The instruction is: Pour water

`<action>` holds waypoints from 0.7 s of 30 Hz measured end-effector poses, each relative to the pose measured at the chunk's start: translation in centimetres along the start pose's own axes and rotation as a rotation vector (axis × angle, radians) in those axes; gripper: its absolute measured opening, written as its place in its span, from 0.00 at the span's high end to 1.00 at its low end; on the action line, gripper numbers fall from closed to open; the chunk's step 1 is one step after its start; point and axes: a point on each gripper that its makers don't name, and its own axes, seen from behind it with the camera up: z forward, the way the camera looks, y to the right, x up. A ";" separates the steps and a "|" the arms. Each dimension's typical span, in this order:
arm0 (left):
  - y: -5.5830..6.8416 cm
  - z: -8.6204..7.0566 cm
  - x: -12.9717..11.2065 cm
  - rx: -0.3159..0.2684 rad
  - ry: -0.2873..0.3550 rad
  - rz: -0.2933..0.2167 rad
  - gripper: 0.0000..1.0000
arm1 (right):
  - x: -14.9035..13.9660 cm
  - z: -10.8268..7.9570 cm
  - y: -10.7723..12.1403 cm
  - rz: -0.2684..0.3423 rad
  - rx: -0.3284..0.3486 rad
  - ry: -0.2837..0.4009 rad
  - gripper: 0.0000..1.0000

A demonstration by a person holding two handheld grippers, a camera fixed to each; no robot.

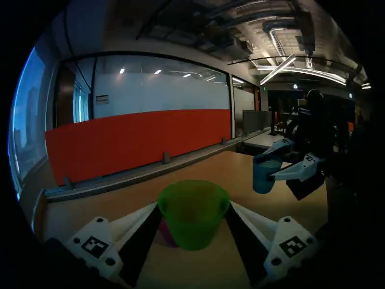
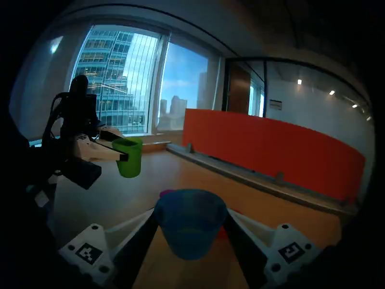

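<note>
Green cup stands upright between both fingers of the left tongs, which are closed to its width and press its sides. A black-and-white marker square sits on each finger. A pink object shows just behind the cup on the wooden worktop. Ahead and to the right of these tongs, the right tongs pinch the blue cup the same way, upright. Beyond the worktop runs an orange panel under a glass wall; its small sign is too small to read. In the right gripper view, windows left of the tongs show towers.
</note>
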 end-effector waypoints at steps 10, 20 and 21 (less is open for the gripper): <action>0.1 0.0 0.6 -0.006 0.024 -0.025 0.13 | 0.5 0.0 0.2 0.008 -0.001 0.021 0.09; 0.4 0.1 0.6 -0.015 0.030 -0.021 0.13 | 0.7 -0.1 0.4 0.003 -0.005 0.027 0.09; 0.4 0.1 0.7 -0.015 0.030 -0.020 0.13 | 0.7 -0.1 0.4 0.003 -0.005 0.027 0.09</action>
